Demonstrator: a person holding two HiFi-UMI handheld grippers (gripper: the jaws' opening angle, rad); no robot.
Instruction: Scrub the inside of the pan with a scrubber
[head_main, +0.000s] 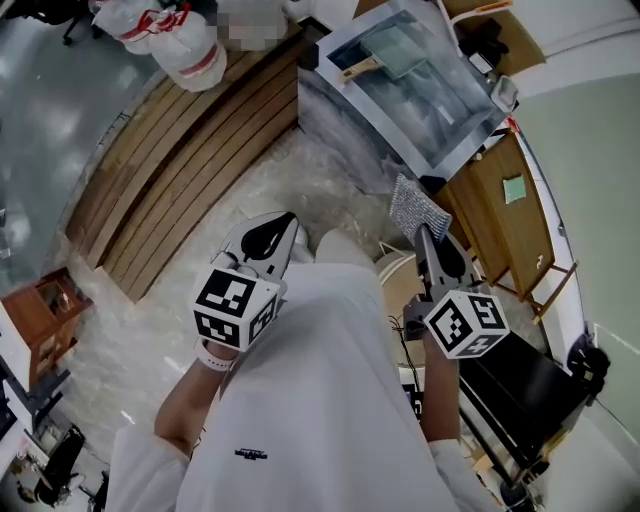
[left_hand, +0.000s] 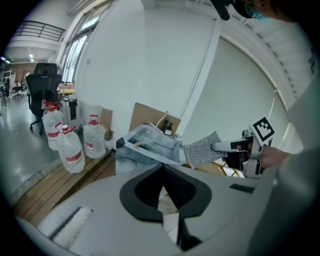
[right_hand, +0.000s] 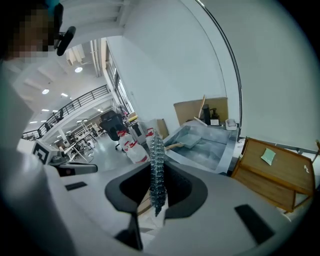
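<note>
Slatted wooden platform (head_main: 170, 160): lies on the floor ahead of me, to the left, next to the basin.
Steel basin (head_main: 340, 115): a big rectangular trough with a bright rim, ahead and above my jaws in the head view, well apart from both grippers.
Clear plastic water bottles with red labels (left_hand: 70, 147): stand on the far end of the platform, left of the basin.
Shallow rectangular grey pan with a wooden handle (head_main: 405, 48): lies flat inside the basin, with its handle pointing toward the basin's left rim. My right gripper view shows it (right_hand: 194, 135) beyond the scrubber and not touching it.
Left gripper (left_hand: 162, 175): I hold it up in front of my white shirt. Its two jaws meet at the tips with no gap, and there is nothing between them.
Right gripper (right_hand: 156, 185): I hold it level with the left one. Its jaws are pressed onto the lower edge of the scrubber.
Flat rectangular pad of silvery metal mesh, the scrubber (head_main: 418, 205): stands up out of my right jaws in the air, short of the basin. My own camera sees it edge-on (right_hand: 156, 160), and the left gripper view shows its broad woven face (left_hand: 202, 149).
</note>
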